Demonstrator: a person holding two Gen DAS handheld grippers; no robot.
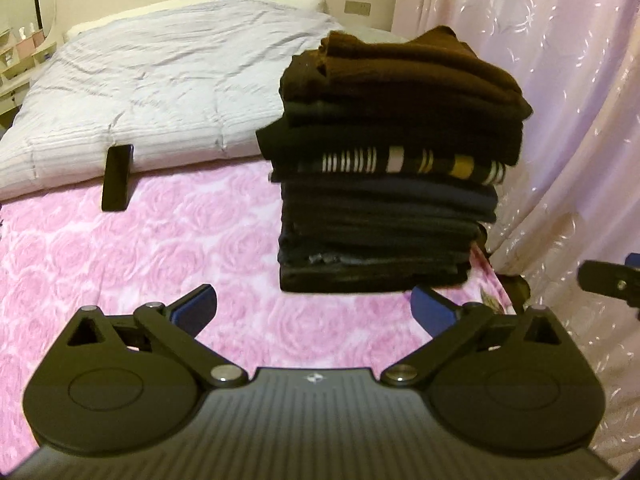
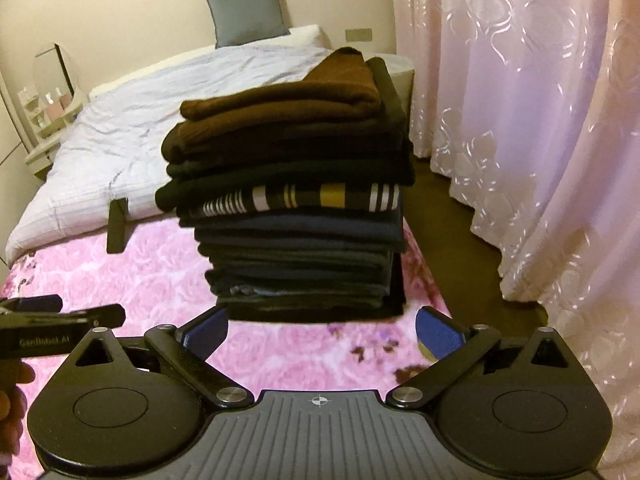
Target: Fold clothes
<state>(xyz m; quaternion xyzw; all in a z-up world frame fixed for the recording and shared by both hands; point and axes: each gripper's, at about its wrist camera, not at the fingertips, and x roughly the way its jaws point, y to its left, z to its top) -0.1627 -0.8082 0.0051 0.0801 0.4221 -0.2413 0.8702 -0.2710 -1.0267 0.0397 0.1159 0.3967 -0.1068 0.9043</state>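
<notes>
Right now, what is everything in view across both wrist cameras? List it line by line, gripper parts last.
stack of folded clothes: one, brown on top, dark below, one striped layer; on pink blanket.
pink blanket: one, rose pattern; covers near end of bed.
duvet: one, pale grey; far end of bed.
cushion: one, grey; against wall.
black phone-like object: one; at duvet edge.
curtain: pink; right side.
left gripper: open, empty.
right gripper: open, empty.
</notes>
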